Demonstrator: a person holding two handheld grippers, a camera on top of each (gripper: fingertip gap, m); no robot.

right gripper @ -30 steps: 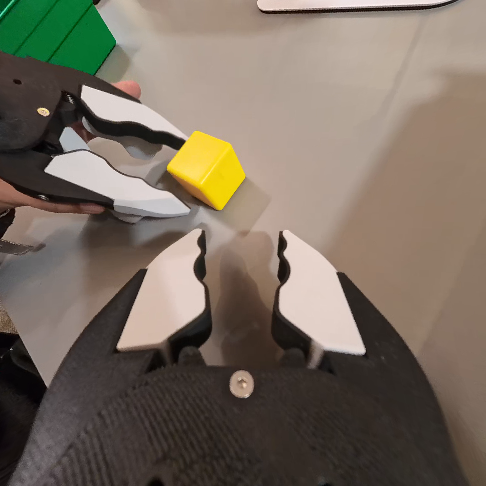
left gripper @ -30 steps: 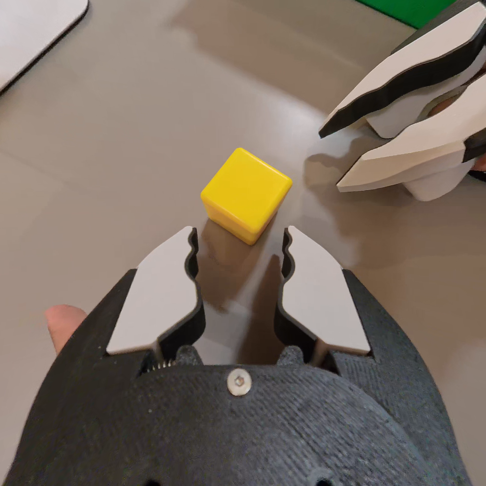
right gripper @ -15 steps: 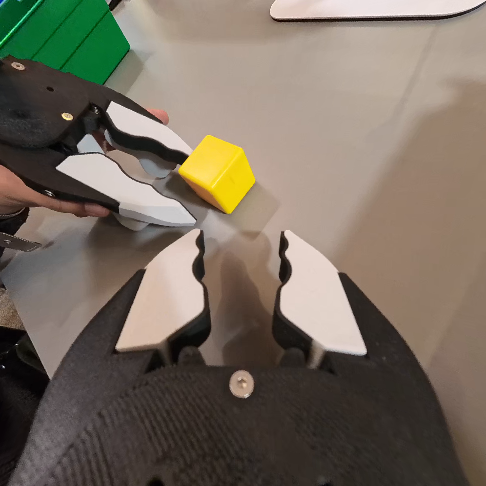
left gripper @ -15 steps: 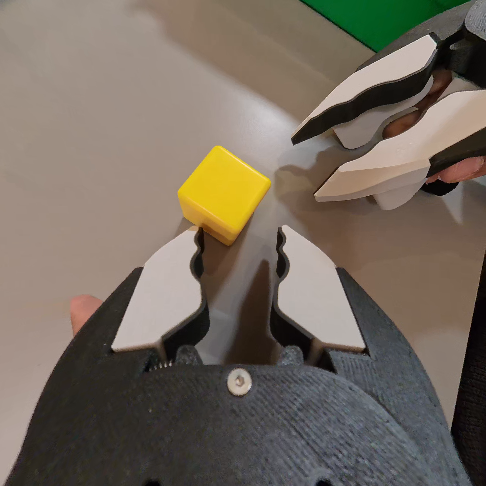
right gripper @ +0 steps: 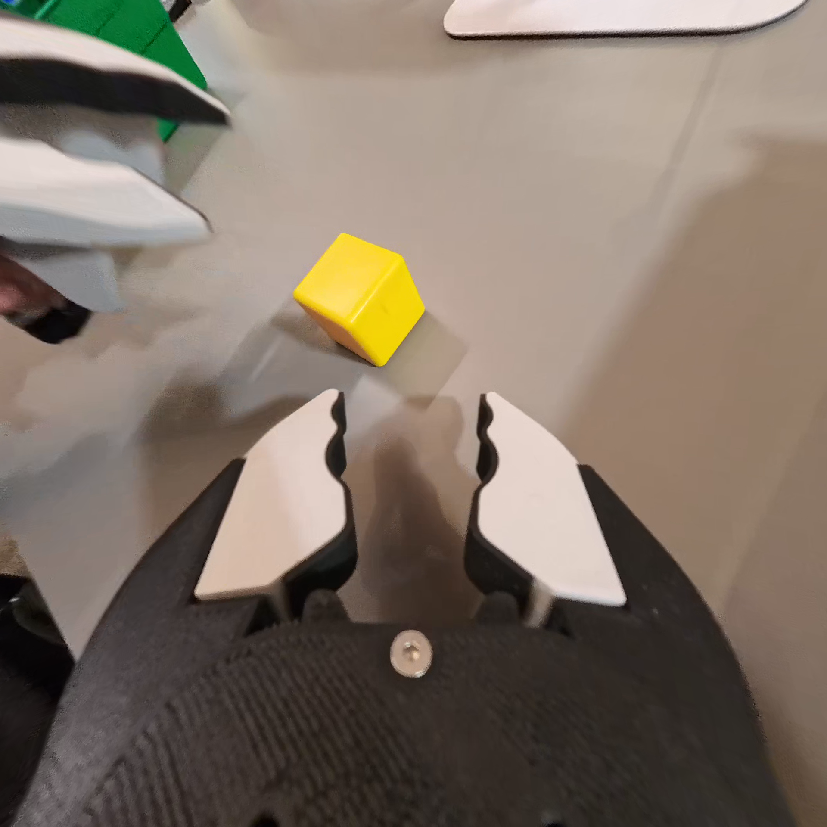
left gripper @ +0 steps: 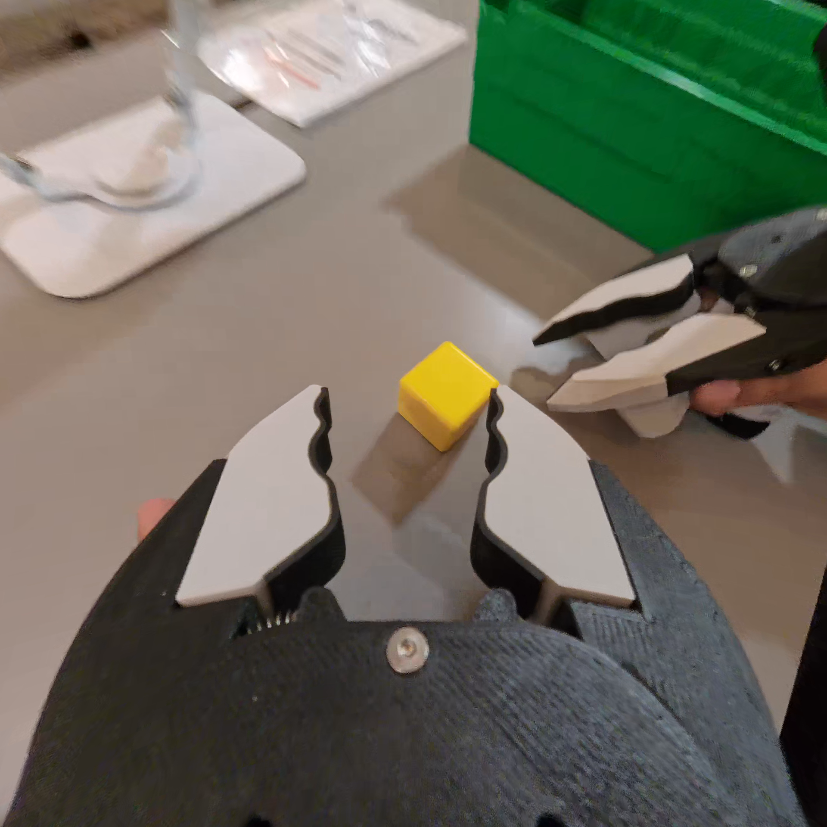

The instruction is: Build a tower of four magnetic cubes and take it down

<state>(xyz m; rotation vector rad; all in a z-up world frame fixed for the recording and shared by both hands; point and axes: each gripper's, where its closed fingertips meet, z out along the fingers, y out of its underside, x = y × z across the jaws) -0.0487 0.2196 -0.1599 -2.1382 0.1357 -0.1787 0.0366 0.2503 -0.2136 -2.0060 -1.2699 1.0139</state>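
1. Yellow cube (left gripper: 447, 394) sat flat on the grey surface (left gripper: 223, 358), nothing gripping it. It stayed on roughly the same patch as half a second earlier.
2. Left gripper (left gripper: 407, 390): fingers open and empty. Half a second earlier one fingertip was right at the cube's corner. Now the gripper had backed off and tilted up, so more of the far surface showed. In its own view the cube sat just past the right-hand fingertip, not between the fingers.
3. The right wrist view confirmed it: the left gripper (right gripper: 218, 174) was motion-blurred, off to one side and clear of the cube (right gripper: 360, 297), no contact.
4. Right gripper (right gripper: 411, 396): fingers open, empty, about as wide as before. The cube was now nearer centre ahead of the fingertips, close but apart.
5. From the left wrist view the right gripper (left gripper: 541, 373) lay low beside the cube, tips pointing at it, with a gap between.
6. Around: green bin (left gripper: 626, 134) behind the right gripper, white pad (left gripper: 134, 215) with a clear stand, bagged papers (left gripper: 331, 58) farther back.
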